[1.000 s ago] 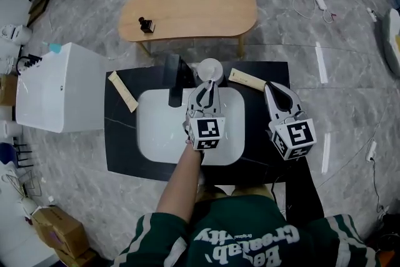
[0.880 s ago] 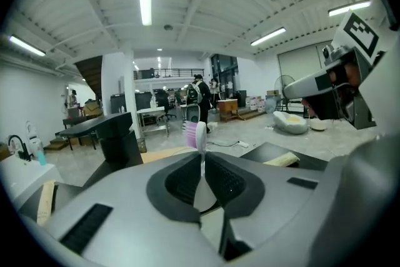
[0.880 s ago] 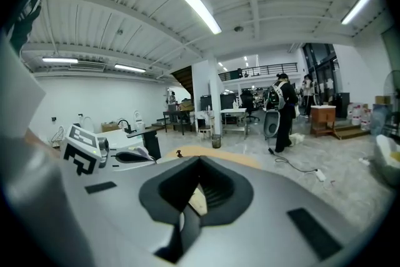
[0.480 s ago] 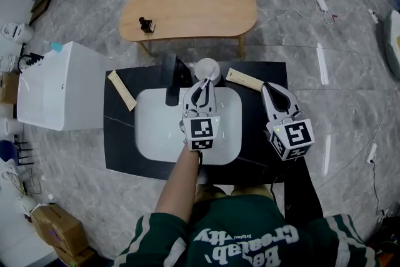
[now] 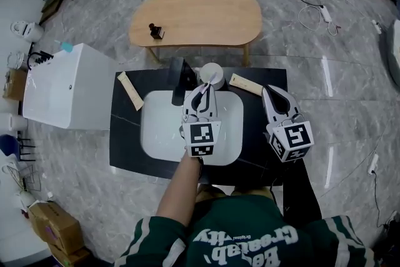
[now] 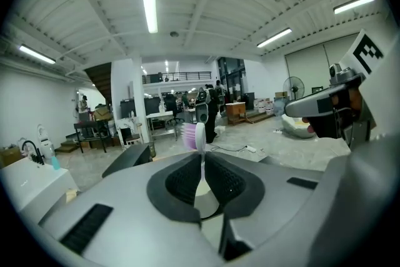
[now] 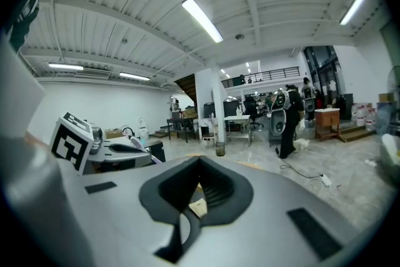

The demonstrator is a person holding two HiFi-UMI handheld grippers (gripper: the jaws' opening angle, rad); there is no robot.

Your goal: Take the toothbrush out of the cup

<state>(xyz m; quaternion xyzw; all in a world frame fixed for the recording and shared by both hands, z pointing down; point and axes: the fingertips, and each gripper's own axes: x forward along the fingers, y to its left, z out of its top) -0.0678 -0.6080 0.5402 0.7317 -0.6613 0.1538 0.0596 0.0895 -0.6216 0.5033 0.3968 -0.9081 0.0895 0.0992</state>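
Toothbrush of white plastic with pink bristles [image 6: 199,134] stood upright, long axis vertical, pinched in the left gripper [image 6: 201,158] just above the round white cup [image 5: 210,72], so clearance was straight up; right gripper [image 7: 199,172], pressed together and empty, sat farther off.
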